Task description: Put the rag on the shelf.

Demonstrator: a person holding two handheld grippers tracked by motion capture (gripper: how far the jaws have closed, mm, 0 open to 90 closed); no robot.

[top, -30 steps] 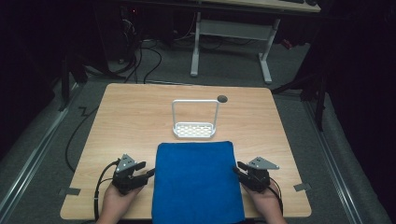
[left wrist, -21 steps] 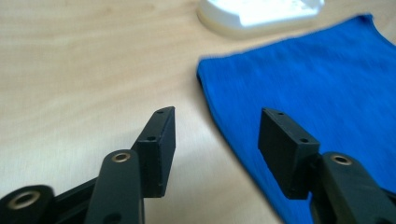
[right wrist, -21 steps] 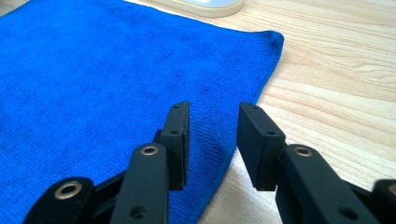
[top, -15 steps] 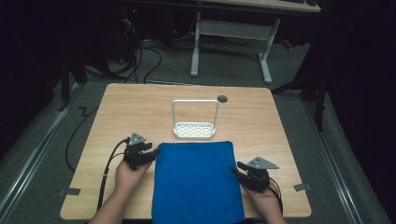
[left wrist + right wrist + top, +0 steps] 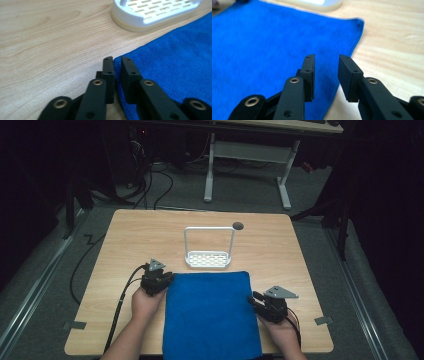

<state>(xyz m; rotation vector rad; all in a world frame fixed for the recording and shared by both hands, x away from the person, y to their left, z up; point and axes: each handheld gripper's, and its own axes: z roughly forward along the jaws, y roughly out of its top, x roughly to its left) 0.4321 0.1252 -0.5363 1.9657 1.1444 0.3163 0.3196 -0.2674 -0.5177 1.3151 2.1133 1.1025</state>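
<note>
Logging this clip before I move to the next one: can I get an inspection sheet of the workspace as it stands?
Surface: light wooden table, a small dark round hole near its far edge.
Job's things: blue towel spread flat at the near edge, hanging slightly over it.
Clutter: white slotted rack with a wire handle, just beyond the towel's far edge.
Grippers: left gripper at the towel's far left corner, its jaws just closed, the towel's edge between them. Right gripper over the towel's right edge, jaws apart, nothing gripped.
Cables: black cable trailing from the left gripper off the near edge.
Surroundings: grey floor, a white desk frame and loose cables behind; the rest is dark.
</note>
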